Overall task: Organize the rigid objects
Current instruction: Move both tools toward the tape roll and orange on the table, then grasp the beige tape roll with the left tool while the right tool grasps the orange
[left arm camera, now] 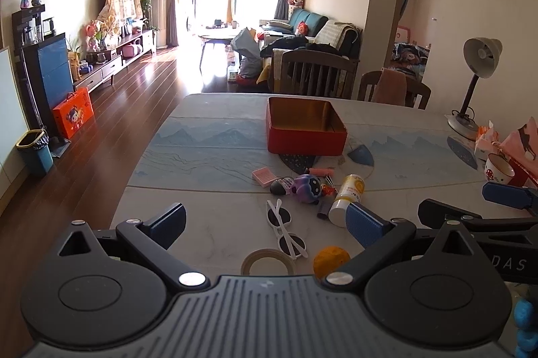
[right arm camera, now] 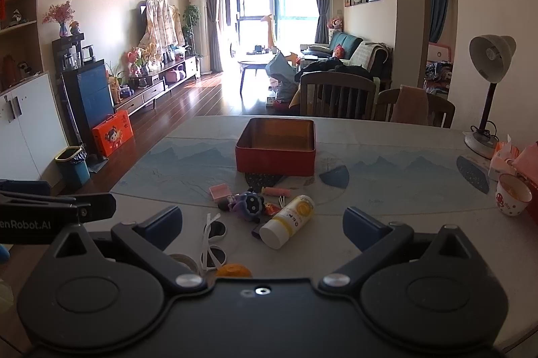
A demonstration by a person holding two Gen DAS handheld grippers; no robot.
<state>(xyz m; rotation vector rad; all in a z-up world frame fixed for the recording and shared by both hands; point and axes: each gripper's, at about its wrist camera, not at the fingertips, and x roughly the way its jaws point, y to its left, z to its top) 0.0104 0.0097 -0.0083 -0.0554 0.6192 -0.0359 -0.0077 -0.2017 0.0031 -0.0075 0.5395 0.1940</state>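
Note:
An empty red tin box (left arm camera: 304, 127) (right arm camera: 276, 147) stands mid-table. In front of it lies a pile: pink case (left arm camera: 263, 175) (right arm camera: 220, 191), purple toy (left arm camera: 307, 188) (right arm camera: 248, 206), pink tube (left arm camera: 321, 172) (right arm camera: 276, 191), white-and-yellow bottle (left arm camera: 346, 200) (right arm camera: 287, 221). Nearer lie white sunglasses (left arm camera: 285, 231) (right arm camera: 213, 242), a tape roll (left arm camera: 267, 262) (right arm camera: 181, 259) and an orange ball (left arm camera: 331, 260) (right arm camera: 233, 270). My left gripper (left arm camera: 267, 228) is open and empty above the sunglasses. My right gripper (right arm camera: 264, 228) is open and empty, near the bottle; it also shows in the left wrist view (left arm camera: 470, 206).
A desk lamp (left arm camera: 472, 82) (right arm camera: 487, 95), a spotted mug (left arm camera: 499, 169) (right arm camera: 512, 194) and pink packets (left arm camera: 523, 139) stand at the table's right. Two wooden chairs (left arm camera: 317, 73) (right arm camera: 336, 95) are behind the table. The table's left edge (left arm camera: 148, 149) drops to wooden floor.

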